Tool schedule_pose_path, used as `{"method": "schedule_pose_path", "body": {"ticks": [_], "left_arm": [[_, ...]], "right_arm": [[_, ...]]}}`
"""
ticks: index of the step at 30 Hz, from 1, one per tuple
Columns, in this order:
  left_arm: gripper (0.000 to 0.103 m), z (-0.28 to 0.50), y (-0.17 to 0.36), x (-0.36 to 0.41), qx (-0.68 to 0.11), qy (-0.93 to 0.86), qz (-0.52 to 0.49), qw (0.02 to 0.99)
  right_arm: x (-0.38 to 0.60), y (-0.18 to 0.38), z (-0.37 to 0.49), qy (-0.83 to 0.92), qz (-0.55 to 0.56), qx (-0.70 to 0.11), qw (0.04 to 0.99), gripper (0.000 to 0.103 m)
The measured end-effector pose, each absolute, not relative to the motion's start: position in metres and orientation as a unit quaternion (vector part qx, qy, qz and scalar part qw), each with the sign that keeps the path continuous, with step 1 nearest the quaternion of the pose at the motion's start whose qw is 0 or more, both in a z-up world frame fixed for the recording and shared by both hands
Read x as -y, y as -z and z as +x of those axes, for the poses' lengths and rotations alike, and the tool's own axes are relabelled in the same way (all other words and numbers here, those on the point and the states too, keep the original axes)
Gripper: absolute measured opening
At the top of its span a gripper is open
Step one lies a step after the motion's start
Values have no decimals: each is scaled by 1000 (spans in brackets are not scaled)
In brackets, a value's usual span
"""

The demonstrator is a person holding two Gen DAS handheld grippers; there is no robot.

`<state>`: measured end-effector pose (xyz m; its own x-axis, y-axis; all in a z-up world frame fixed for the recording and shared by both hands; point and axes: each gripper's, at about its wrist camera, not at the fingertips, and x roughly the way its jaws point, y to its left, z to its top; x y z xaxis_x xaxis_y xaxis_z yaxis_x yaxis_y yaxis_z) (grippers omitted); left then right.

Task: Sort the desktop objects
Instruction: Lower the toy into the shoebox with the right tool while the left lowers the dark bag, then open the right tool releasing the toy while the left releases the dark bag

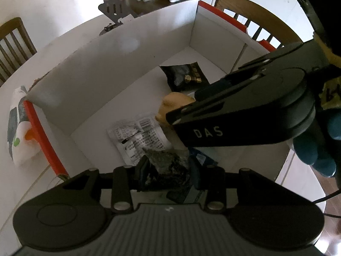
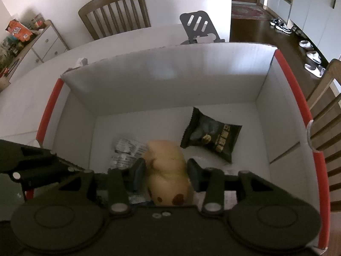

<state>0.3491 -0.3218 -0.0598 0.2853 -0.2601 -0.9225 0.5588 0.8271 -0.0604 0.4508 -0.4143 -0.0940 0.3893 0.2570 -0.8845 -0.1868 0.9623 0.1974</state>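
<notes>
A white cardboard box (image 1: 127,64) with red edges stands on the white table; it also shows in the right wrist view (image 2: 162,81). Inside lie a black snack packet (image 1: 183,76) (image 2: 213,134) and a white printed packet (image 1: 140,134) (image 2: 125,149). My left gripper (image 1: 167,172) is shut on a dark crinkled packet (image 1: 168,166) above the box floor. My right gripper (image 2: 166,172) is shut on a tan, spotted potato-like object (image 2: 168,170), held inside the box; that object also shows in the left wrist view (image 1: 172,104) beside the right gripper's body.
A white bag with orange and green print (image 1: 19,132) lies on the table left of the box. A dark metal stand (image 2: 198,27) sits behind the box. Wooden chairs (image 2: 115,10) surround the table. A cabinet with goods (image 2: 25,38) stands far left.
</notes>
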Motion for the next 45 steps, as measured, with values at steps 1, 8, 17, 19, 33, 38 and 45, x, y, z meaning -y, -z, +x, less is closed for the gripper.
{"method": "schedule_pose_path", "body": {"ticks": [1, 8, 17, 19, 33, 38, 45], "left_arm": [[38, 348, 59, 322, -536, 258, 139, 792], [40, 346, 53, 318, -530, 260, 133, 796], [40, 338, 38, 316, -516, 263, 125, 806], [40, 336, 35, 315, -512, 264, 123, 808], [40, 317, 12, 305, -490, 267, 106, 823], [40, 306, 2, 300, -478, 273, 100, 829], [40, 289, -11, 287, -462, 277, 91, 837]], "right_arm": [[414, 93, 451, -132, 32, -536, 834, 45], [422, 86, 448, -133, 45, -531, 836, 51], [425, 72, 438, -137, 43, -518, 843, 53], [425, 68, 435, -137, 42, -515, 845, 53], [428, 39, 410, -147, 22, -492, 858, 53], [430, 30, 400, -151, 20, -485, 861, 53], [427, 13, 383, -160, 19, -473, 866, 53]]}}
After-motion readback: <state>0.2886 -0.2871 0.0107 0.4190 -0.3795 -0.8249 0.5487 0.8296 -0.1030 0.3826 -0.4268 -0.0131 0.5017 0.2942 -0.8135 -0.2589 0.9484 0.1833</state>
